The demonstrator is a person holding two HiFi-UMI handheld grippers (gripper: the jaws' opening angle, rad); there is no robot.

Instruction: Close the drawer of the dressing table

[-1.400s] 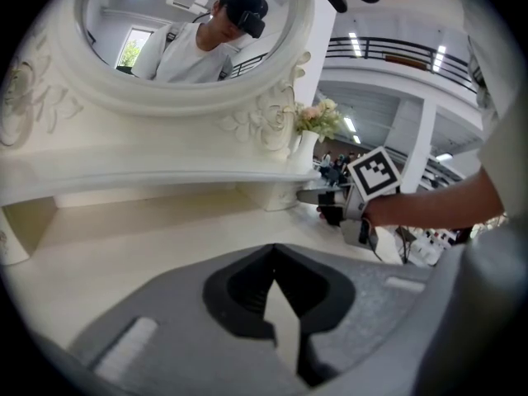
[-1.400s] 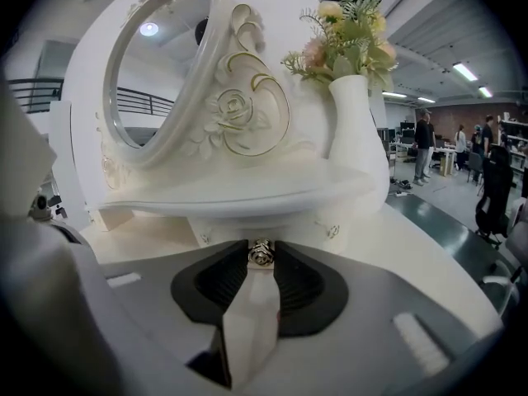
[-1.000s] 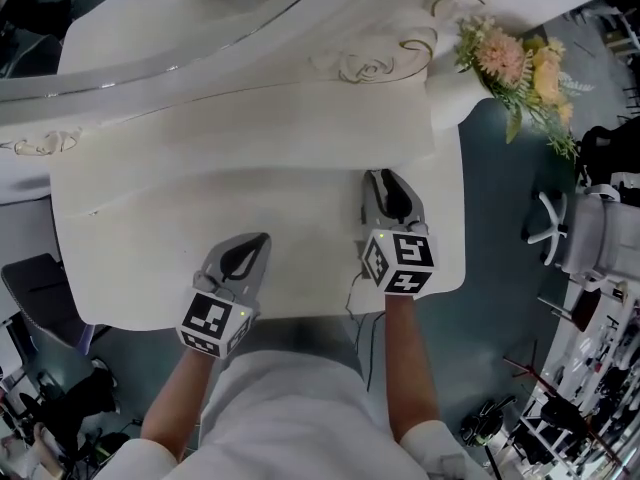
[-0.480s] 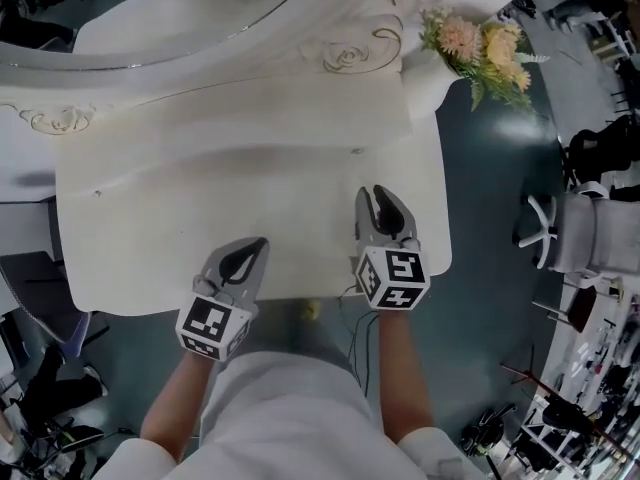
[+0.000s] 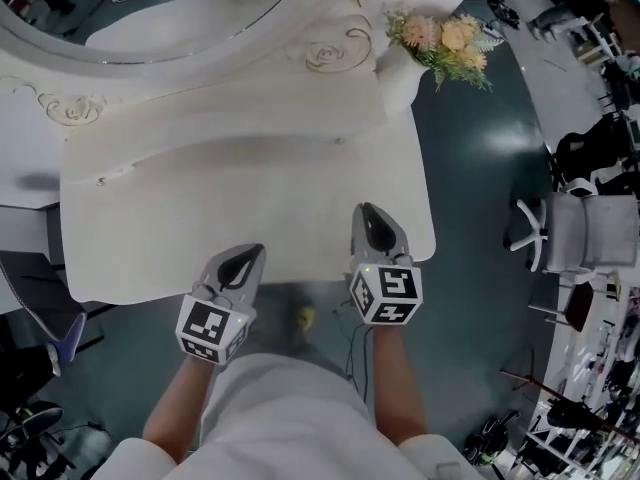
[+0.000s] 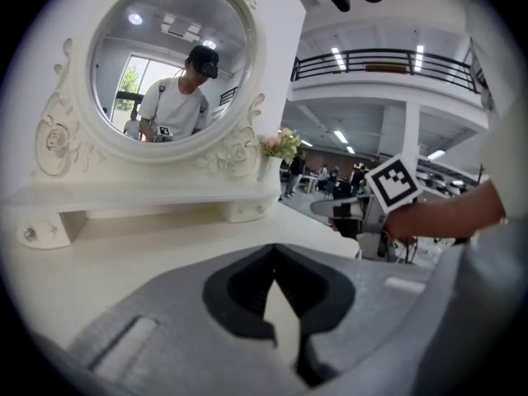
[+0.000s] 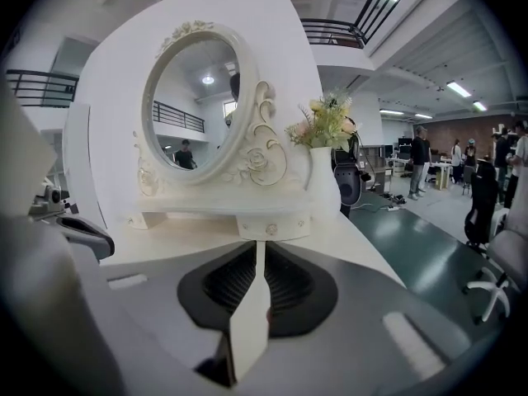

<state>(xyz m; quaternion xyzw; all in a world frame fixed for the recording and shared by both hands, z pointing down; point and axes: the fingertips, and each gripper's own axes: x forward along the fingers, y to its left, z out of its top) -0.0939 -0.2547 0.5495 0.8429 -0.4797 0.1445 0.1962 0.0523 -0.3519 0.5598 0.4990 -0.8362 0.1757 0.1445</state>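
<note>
Both grippers hung over the table's (image 5: 250,183) front edge, the left gripper (image 5: 253,254) mid-edge and the right gripper (image 5: 366,211) toward the right corner. Each had its jaws pressed together on nothing, which suits pushing rather than gripping. No drawer jutted past that edge, so it was probably home beneath the top.

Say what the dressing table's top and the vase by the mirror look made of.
Cream dressing table top: likely painted wood or board, given its matt, even coat and shaped edge. Tall white vase: smooth and faintly shiny, so ceramic or plastic; the look leaves it open.
</note>
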